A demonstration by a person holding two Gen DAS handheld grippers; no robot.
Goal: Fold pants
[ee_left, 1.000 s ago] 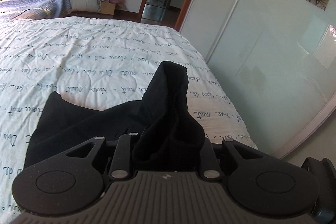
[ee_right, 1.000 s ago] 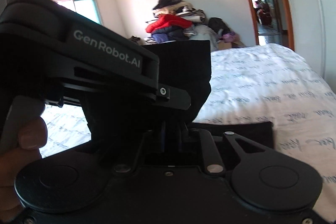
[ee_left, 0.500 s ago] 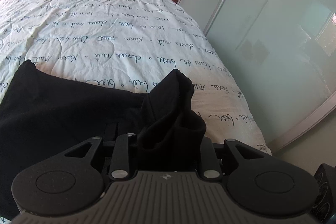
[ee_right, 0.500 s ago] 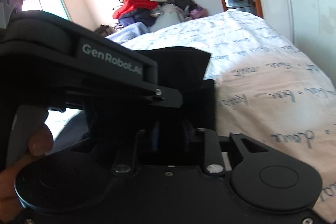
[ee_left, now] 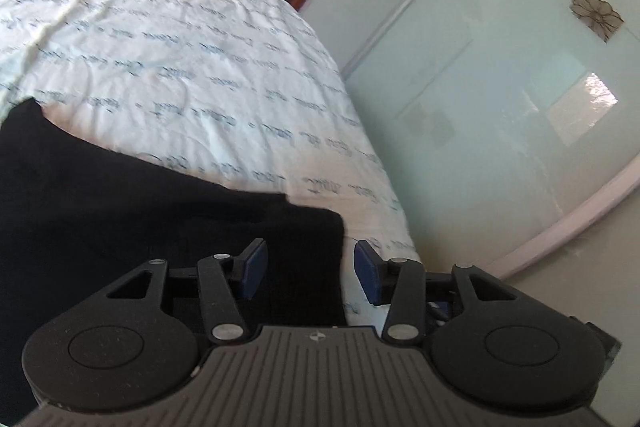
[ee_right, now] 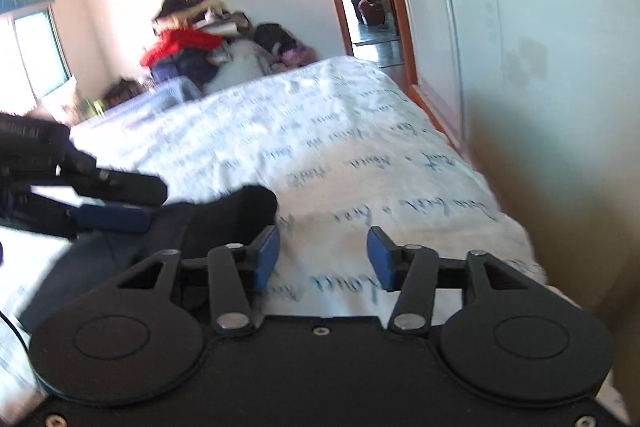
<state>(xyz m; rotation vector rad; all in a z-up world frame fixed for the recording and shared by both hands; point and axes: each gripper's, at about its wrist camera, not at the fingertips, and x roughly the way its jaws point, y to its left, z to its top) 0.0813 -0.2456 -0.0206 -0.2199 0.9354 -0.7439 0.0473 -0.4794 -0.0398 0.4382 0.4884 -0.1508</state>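
Black pants [ee_left: 120, 211] lie at lower left of the left-wrist frame, on the bed [ee_left: 200, 67]. Left gripper [ee_left: 308, 267] and right gripper [ee_right: 323, 253] both opening, pads clear. Fabric soft, limp, light: grasp a doubled hem edge.

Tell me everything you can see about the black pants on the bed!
The black pants look like soft, plain cloth. They lie mostly flat on the white bedspread with blue handwriting print, near the bed's end by the glass wardrobe. One folded corner lies between the left tool's blue pads, which are opening and do not press on it. In the right wrist view, a rounded hump of the cloth rises just beyond the right tool, whose opening jaws have only bedspread between them.
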